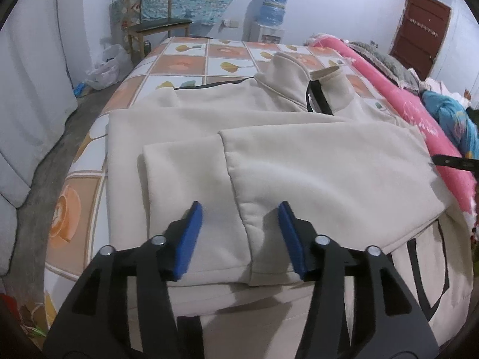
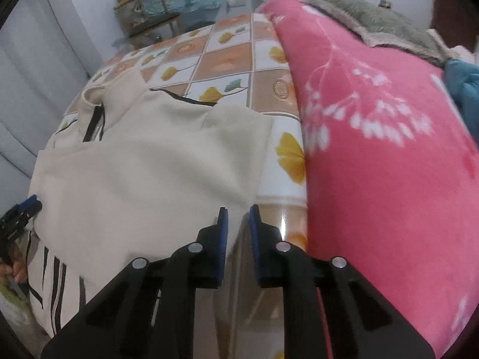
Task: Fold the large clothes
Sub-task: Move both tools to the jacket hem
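Observation:
A cream zip-neck sweatshirt (image 1: 269,113) lies flat on a tiled-pattern bed cover (image 1: 185,59), with a sleeve (image 1: 299,173) folded across its body. My left gripper (image 1: 239,209) is open just above the sleeve cuff, holding nothing. In the right wrist view the sweatshirt (image 2: 143,161) lies left of centre. My right gripper (image 2: 239,212) is open by a narrow gap at the garment's right edge, over the bare cover (image 2: 287,161), holding nothing. The left gripper (image 2: 28,206) shows at the far left there.
A pink floral blanket (image 2: 383,149) is piled along the bed's right side, with grey (image 1: 386,59) and blue (image 1: 452,113) cloth behind it. A wooden chair (image 1: 152,21), a water dispenser (image 1: 271,15), a plastic bag (image 1: 104,68) and a brown door (image 1: 419,33) stand beyond the bed.

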The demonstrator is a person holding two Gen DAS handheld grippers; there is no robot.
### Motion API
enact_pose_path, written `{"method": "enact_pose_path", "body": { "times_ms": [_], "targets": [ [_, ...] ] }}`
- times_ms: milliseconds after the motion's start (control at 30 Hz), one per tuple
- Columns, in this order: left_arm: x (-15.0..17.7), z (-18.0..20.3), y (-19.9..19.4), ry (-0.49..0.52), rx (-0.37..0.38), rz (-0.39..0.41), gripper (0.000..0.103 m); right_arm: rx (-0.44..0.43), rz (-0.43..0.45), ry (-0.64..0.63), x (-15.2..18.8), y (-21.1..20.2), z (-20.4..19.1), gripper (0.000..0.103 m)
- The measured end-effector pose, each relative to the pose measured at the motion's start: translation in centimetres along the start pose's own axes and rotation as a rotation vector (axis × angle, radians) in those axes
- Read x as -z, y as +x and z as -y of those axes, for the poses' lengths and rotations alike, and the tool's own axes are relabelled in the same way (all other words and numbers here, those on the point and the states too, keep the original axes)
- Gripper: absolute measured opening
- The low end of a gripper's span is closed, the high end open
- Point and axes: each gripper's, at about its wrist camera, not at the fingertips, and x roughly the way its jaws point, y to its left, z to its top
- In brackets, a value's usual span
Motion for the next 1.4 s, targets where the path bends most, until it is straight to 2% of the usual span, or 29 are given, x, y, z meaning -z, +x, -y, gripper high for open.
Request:
{"method": "enact_pose_path", "body": {
  "times_ms": [100, 133, 200, 267, 333, 400, 500, 567, 633, 700, 833, 867, 900, 933, 967, 1100, 1133, 1200, 1233, 1400],
  "targets": [
    [0.4, 0.5, -0.9, 0.009, -0.006, -0.004, 0.061, -0.066, 0.030, -0.068, 2.3, -2.6, -2.7, 0.018],
    [0.6, 0.6, -1.2, 0.008, 0.002, -0.003, 0.066, -0.080, 0.041, -0.107, 3.4, -3.2, -3.9, 0.022],
    [1.1, 0.9, -1.7, 0.009, 0.008, -0.003, 0.072, -0.058, 0.025, -0.174, 5.0, -2.7, -5.4, 0.023],
    [1.7, 1.5, -1.1, 0.033, -0.025, -0.052, 0.073, 0.002, -0.026, -0.201, 6.2, -1.2, -5.6, 0.023],
    [2.0, 2.4, -1.2, 0.090, -0.078, -0.041, 0.073, 0.011, -0.023, -0.171, 6.5, -0.3, -5.2, 0.022],
    [1.9, 2.5, -1.8, 0.088, -0.108, -0.050, 0.073, 0.008, -0.013, -0.096, 6.4, -1.6, -5.0, 0.022],
    [2.1, 2.3, -4.4, 0.057, -0.078, -0.007, 0.074, -0.040, 0.061, -0.045, 7.6, -5.1, -5.6, 0.024],
    [3.1, 2.6, -6.4, 0.076, -0.096, 0.021, 0.078, -0.058, 0.089, -0.022, 9.6, -6.9, -6.5, 0.029],
    [4.4, 2.9, -7.9, 0.089, -0.107, 0.035, 0.081, -0.071, 0.093, -0.008, 11.3, -7.7, -7.3, 0.037],
    [6.4, 3.2, -9.4, 0.089, -0.103, 0.037, 0.083, -0.084, 0.079, -0.017, 14.1, -8.0, -8.9, 0.041],
    [11.0, 3.7, -11.2, 0.081, -0.099, 0.010, 0.084, -0.012, 0.061, -0.082, 18.8, -8.5, -12.6, 0.046],
    [11.8, 3.9, -11.3, 0.078, -0.101, 0.002, 0.084, -0.032, 0.059, -0.090, 19.8, -8.6, -13.5, 0.050],
    [12.6, 4.1, -11.4, 0.076, -0.103, -0.005, 0.084, -0.062, 0.060, -0.081, 20.4, -8.7, -13.9, 0.060],
    [13.4, 4.2, -11.5, 0.077, -0.102, -0.013, 0.084, -0.088, 0.060, -0.064, 21.0, -8.6, -14.2, 0.070],
    [14.2, 4.3, -11.3, 0.079, -0.104, -0.028, 0.084, -0.090, 0.059, -0.055, 21.3, -8.5, -14.4, 0.072],
    [16.1, 4.5, -10.5, 0.075, -0.149, -0.042, 0.086, 0.009, 0.045, -0.051, 22.1, -6.6, -15.1, 0.074],
    [16.3, 4.3, -10.4, 0.055, -0.151, -0.032, 0.091, 0.024, 0.056, -0.057, 22.3, -6.5, -15.3, 0.078],
    [16.5, 3.6, -10.4, 0.004, -0.145, -0.023, 0.094, 0.082, 0.072, -0.085, 22.5, -6.1, -15.9, 0.085],
    [16.6, 3.7, -10.2, 0.010, -0.152, -0.025, 0.095, 0.100, 0.078, -0.086, 22.6, -5.9, -16.0, 0.088],
    [16.8, 3.9, -10.3, 0.014, -0.162, -0.019, 0.096, 0.115, 0.094, -0.057, 22.7, -5.7, -15.8, 0.096]
  ]
}}
